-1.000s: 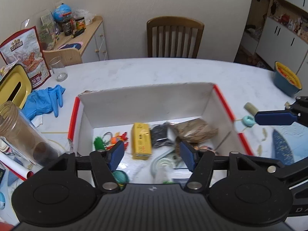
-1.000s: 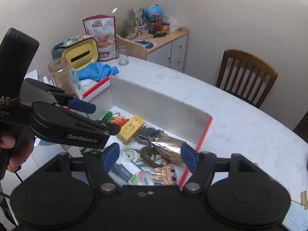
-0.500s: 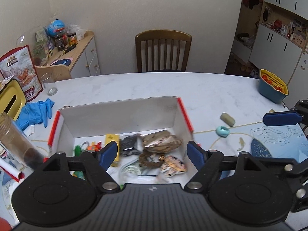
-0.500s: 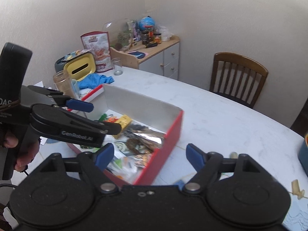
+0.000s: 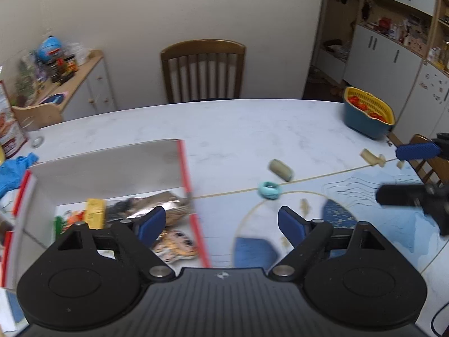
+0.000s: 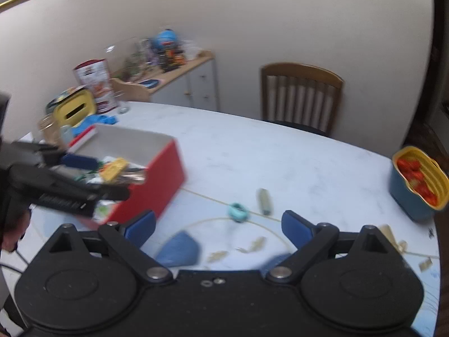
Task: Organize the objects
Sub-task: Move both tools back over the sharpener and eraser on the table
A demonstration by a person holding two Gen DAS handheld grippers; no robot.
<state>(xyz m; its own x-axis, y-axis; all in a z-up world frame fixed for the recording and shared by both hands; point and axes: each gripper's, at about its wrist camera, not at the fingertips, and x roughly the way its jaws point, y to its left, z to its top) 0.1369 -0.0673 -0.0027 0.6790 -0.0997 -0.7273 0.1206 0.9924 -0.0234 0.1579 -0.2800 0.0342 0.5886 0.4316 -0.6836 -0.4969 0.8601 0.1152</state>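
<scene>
Left gripper point(image 5: 221, 220) opening wide, nothing between its blue fingers, the red-edged white cardboard box point(image 5: 183, 168) of small items behind its left finger. Ahead between the fingers: teal ring point(image 5: 268, 190) and olive cylinder point(image 5: 281, 170). Right gripper point(image 6: 219, 226) opening too, empty, the ring just beyond its fingers.

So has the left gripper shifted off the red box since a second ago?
Yes. The left gripper, jaws opening and empty, has swung rightward off the red box toward the teal ring.

Box point(image 5: 112, 168) contents blurred; snack bag point(image 5: 8, 129) cut off at left edge.
</scene>
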